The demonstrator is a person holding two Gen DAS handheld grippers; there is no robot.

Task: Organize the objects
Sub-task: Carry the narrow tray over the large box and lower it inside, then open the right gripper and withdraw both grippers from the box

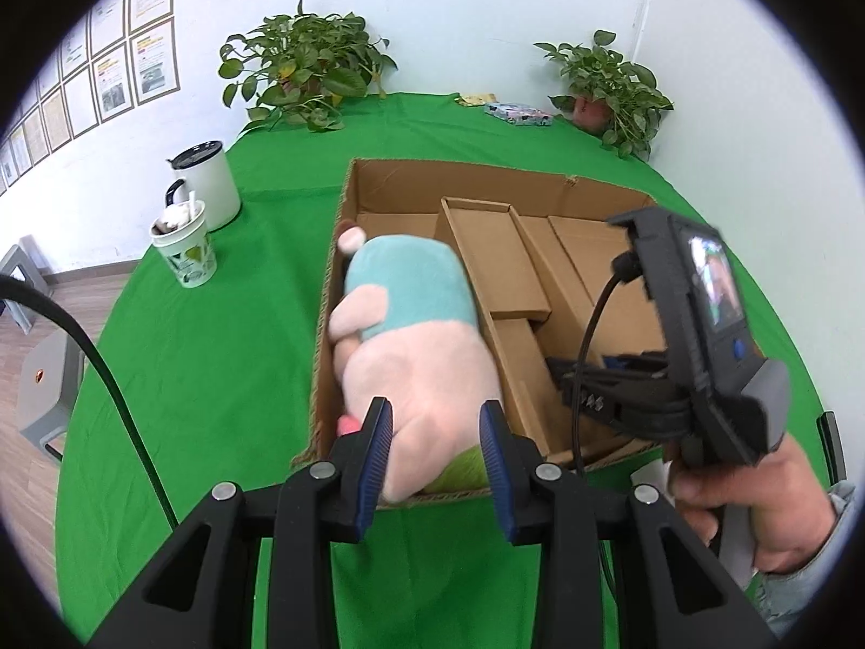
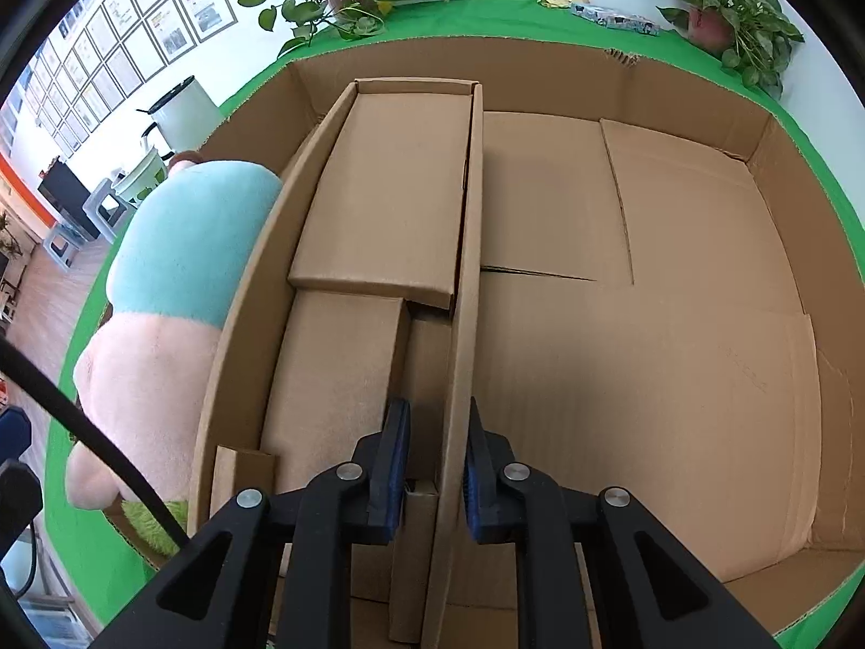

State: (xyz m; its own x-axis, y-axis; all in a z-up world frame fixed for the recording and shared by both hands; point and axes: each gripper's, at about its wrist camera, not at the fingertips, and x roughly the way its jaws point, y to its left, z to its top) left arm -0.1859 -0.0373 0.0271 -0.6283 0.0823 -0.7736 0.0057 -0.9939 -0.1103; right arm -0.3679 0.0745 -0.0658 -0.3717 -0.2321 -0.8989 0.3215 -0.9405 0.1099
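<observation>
Matt corrugated cardboard box (image 2: 540, 70) – fuzzy plush toy (image 1: 416, 357), green cloth tbl cover (image 1: 216, 378).

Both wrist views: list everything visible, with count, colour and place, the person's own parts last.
Cardboard box: one, brown, open, on the table.
Inner tray: one, brown cardboard, long, inside the box.
Plush toy: one, pink and teal, in the box's left side.
Table: one, green cloth.
Potted plants: two, green, at the table's far edge.
Kettle: one, white, left of the box.
Cup: one, white and green, beside the kettle.
Left gripper: jaws apart around the toy's end.
Right gripper: shut on the tray's wall.
</observation>
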